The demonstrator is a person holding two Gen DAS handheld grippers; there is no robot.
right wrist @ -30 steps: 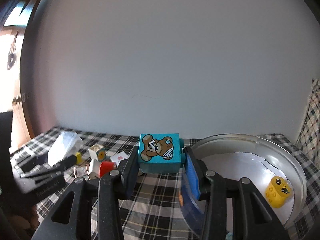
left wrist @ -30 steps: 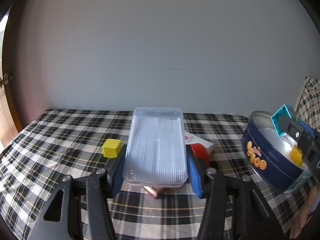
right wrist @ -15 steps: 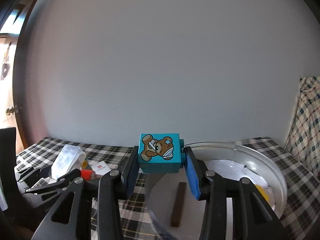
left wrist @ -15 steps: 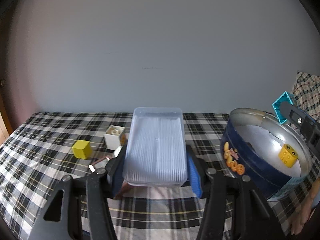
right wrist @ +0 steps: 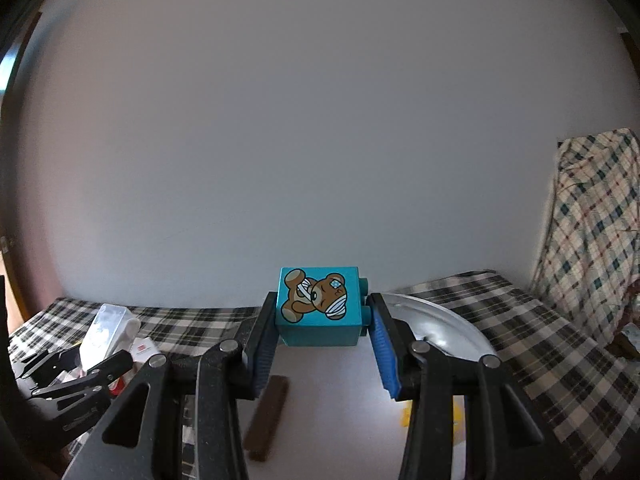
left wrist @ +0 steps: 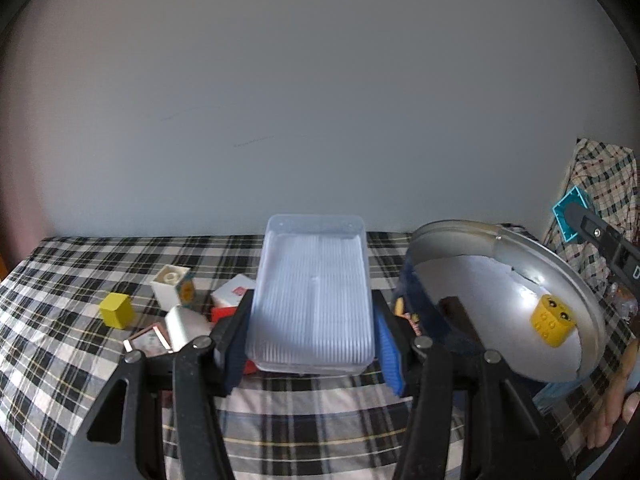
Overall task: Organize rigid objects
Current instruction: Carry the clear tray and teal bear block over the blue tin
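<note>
Both grippers have swung rightward since a second ago, so the round tin, then at the frame edge, now sits open before them. Left wrist view: left gripper (left wrist: 312, 344), jaws clamped on the long sides of a clear plastic container (left wrist: 312, 296), held level above the checked cloth (left wrist: 60, 280), presumably to carry it over the loose pieces. Round tin (left wrist: 500, 300), blue-walled, metal inside, just right of the container; it holds one yellow brick with a face (left wrist: 554, 326) and a dark bar (left wrist: 456, 312). Left of the container, on the cloth: yellow cube (left wrist: 116, 310), white block (left wrist: 172, 290), red-and-white box (left wrist: 232, 294), small shiny packet (left wrist: 184, 326), all still unsorted. Right gripper visible at the far right edge, raised past the tin's rim. Right wrist view: right gripper (right wrist: 322, 336), jaws closed on the two sides of a teal brick with a bandaged bear (right wrist: 318, 306), studs pointing right, held above the tin's (right wrist: 448, 328) interior. Judged purpose: positioned for release among the rigid pieces collected there. Dark bar (right wrist: 268, 416) lies on the tin floor below; a yellow piece shows partly behind the right finger.
</note>
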